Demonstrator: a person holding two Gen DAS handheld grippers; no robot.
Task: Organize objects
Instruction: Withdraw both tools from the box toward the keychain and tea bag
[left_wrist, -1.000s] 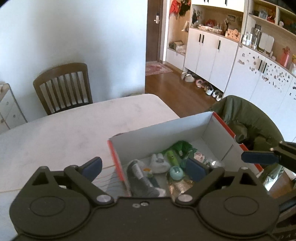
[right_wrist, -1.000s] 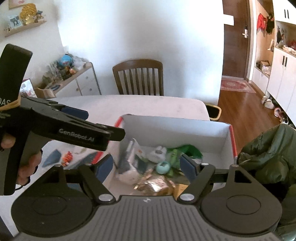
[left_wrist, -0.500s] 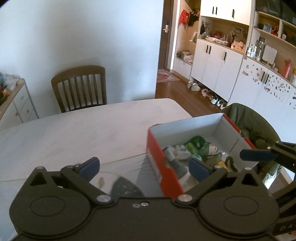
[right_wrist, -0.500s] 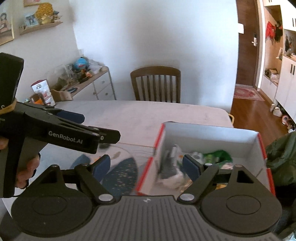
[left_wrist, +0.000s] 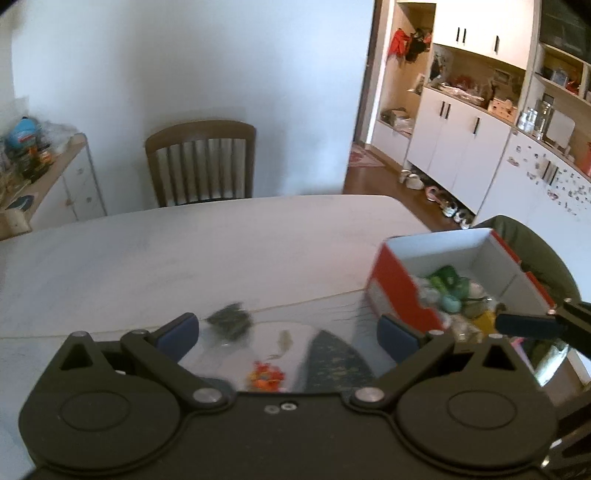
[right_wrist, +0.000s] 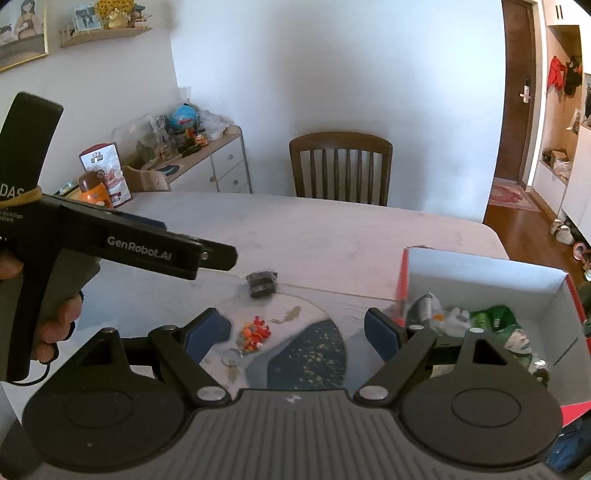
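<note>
A red-and-white cardboard box (left_wrist: 397, 291) (right_wrist: 487, 273) stands at the table's right end, holding several small items, among them a green packet (right_wrist: 496, 319). On the table to its left lie a dark bundle (left_wrist: 231, 319) (right_wrist: 262, 283) and a small orange-red item (left_wrist: 266, 376) (right_wrist: 255, 332) on a round mat (right_wrist: 306, 347). My left gripper (left_wrist: 288, 332) is open above the mat, nothing between its fingers. My right gripper (right_wrist: 295, 332) is open too, over the same mat, left of the box. The left gripper (right_wrist: 122, 247), held in a hand, shows in the right wrist view.
A wooden chair (left_wrist: 201, 162) (right_wrist: 340, 168) stands at the table's far side. A cluttered sideboard (right_wrist: 192, 155) runs along the left wall. White cabinets (left_wrist: 465, 147) and a green-draped chair (left_wrist: 532, 251) stand to the right. The table's far half (left_wrist: 184, 251) is bare.
Both grippers have swung left, away from above the box toward the mat. The box now sits at the right of both views, and the dark bundle and orange-red item have come into sight.
</note>
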